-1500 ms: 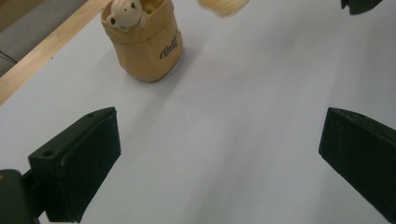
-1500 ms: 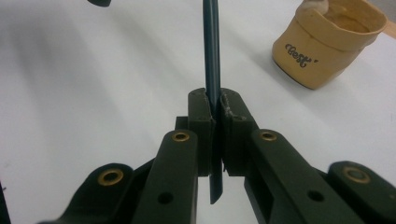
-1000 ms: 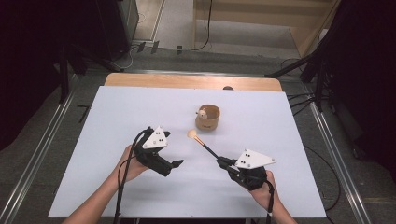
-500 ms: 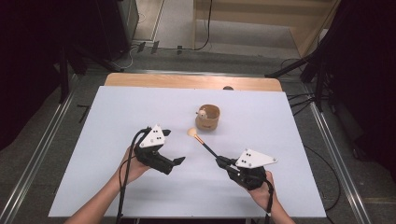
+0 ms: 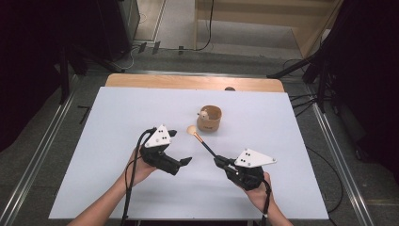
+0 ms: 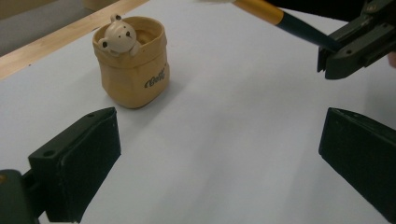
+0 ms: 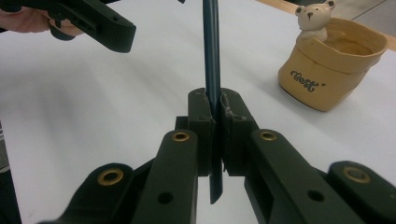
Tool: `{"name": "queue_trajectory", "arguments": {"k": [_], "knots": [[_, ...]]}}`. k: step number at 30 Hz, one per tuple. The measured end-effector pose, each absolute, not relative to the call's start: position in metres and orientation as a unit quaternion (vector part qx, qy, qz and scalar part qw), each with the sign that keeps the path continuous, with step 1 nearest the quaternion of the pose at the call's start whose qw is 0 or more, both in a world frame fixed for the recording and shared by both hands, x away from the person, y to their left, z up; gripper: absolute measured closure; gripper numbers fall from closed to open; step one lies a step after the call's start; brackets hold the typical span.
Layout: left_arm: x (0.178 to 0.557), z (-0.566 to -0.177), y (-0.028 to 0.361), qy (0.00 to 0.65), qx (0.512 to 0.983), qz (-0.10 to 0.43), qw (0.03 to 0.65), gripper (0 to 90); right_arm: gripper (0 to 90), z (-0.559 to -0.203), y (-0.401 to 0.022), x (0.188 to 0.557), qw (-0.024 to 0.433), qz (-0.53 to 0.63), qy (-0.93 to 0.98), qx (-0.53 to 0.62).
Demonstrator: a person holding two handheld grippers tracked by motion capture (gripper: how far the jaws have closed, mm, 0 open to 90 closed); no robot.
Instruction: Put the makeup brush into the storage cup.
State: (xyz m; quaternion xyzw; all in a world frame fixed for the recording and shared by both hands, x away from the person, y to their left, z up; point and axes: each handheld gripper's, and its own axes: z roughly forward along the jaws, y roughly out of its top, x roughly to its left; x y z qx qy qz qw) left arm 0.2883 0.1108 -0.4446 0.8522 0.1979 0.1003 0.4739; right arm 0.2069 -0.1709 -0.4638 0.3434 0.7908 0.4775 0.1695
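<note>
Little has moved since a second ago: both hands hold their places over the white table. The right gripper stays clenched on the dark handle of a makeup brush, its pale bristle head raised just beside the bear-trimmed tan cup. The left gripper waits agape, empty. The brush looks bound for the cup; next it must be tipped upright and lowered inside.

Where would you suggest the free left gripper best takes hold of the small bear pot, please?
Probably across the pot's rim and wall on the side away from the bear figure, coming down from above: the pot stands upright and open-topped, and the left gripper's jaws already stand wide apart.
</note>
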Motion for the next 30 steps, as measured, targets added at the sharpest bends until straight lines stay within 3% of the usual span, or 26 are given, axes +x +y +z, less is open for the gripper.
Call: {"name": "queue_trajectory", "arguments": {"k": [17, 19, 25, 26, 30], "knots": [[0.289, -0.439, 0.1, 0.21, 0.832, 0.102, 0.503, 0.2, 85.9, -0.463, -0.163, 0.211, 0.169, 0.494, 0.772, 0.364], [0.289, -0.438, 0.099, 0.211, 0.827, 0.099, 0.511, 6.8, 85.9, -0.463, -0.161, 0.212, 0.171, 0.496, 0.769, 0.366], [0.292, -0.438, 0.1, 0.215, 0.82, 0.091, 0.523, 8.5, 85.9, -0.465, -0.157, 0.213, 0.171, 0.497, 0.768, 0.366], [0.292, -0.439, 0.099, 0.217, 0.817, 0.086, 0.526, 14.9, 85.9, -0.465, -0.156, 0.213, 0.171, 0.497, 0.767, 0.368], [0.293, -0.439, 0.099, 0.218, 0.813, 0.076, 0.534, 15.5, 85.9, -0.467, -0.152, 0.215, 0.17, 0.496, 0.767, 0.369]]}}
